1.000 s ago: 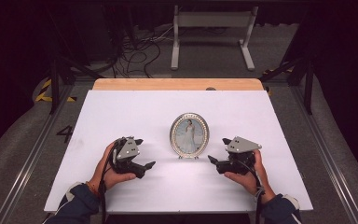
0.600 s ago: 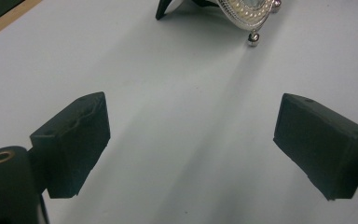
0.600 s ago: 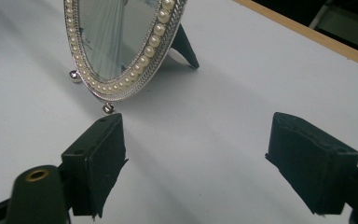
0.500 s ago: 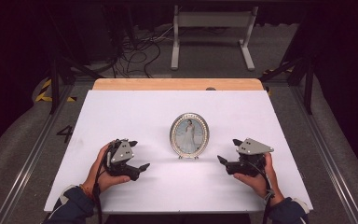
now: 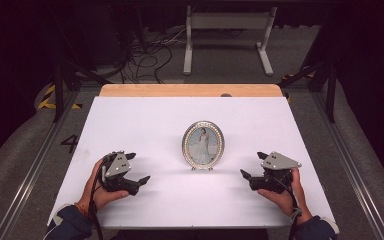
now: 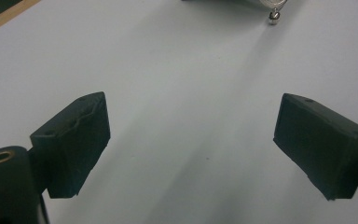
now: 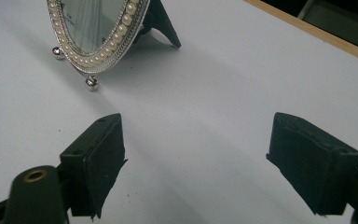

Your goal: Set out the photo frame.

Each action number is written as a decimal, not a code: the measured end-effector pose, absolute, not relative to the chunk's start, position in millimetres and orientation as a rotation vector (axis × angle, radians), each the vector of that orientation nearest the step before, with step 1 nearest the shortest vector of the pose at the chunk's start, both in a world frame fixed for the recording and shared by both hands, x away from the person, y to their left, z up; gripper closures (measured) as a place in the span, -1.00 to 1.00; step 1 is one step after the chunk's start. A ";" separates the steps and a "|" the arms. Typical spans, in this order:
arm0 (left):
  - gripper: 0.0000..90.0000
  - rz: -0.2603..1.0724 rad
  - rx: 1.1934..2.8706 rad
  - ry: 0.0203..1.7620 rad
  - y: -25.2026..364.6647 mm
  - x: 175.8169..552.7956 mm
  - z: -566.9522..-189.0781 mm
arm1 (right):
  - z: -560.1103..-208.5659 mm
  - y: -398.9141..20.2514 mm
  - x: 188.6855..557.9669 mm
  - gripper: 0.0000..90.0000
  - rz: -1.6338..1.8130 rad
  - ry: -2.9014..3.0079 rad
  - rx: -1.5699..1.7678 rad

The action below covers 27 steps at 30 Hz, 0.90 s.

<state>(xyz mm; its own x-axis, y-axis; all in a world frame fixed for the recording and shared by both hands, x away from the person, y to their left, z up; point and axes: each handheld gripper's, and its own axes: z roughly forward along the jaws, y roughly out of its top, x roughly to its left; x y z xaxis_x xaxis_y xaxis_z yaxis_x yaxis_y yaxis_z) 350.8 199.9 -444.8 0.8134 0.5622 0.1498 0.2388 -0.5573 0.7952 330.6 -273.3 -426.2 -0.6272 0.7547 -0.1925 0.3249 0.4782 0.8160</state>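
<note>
An oval picture frame (image 5: 203,145) stands upright at the middle of the white bench (image 5: 145,120). The left tongs (image 5: 136,176) and right tongs (image 5: 247,173) rest low on either side of the frame, well apart from it, both spread wide and empty.

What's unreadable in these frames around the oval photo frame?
- Oval photo frame, high view: the photo is too small to make out; the back stand is hidden behind it.
- Left gripper view: one ball foot shows; the rest is cut off by the top edge.
- Right gripper view: the frame's top is cut off; glare washes out the glass.
</note>
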 end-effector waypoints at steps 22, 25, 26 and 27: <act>-0.77 0.512 2.150 0.691 240.9 337.3 -455.2 | -436.5 -314.0 311.8 -0.62 1.010 2.120 0.999; -0.77 0.510 2.137 0.707 248.7 334.9 -455.9 | -438.9 -321.9 308.4 -0.62 1.007 2.113 1.019; -0.78 0.512 2.141 0.718 252.6 334.2 -456.3 | -439.8 -324.4 307.6 -0.62 1.007 2.110 1.026; -0.79 0.513 2.136 0.734 255.6 333.7 -456.9 | -440.7 -327.7 306.5 -0.62 1.002 2.110 1.035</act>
<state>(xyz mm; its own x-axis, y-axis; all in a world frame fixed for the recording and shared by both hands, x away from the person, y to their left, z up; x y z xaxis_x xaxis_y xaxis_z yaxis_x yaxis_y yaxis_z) 333.7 255.6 -456.9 0.7491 0.6532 0.1102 0.3276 -0.5100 0.7954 306.5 -327.7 -440.7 -0.5316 0.8305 -0.1664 0.3960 0.4173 0.8179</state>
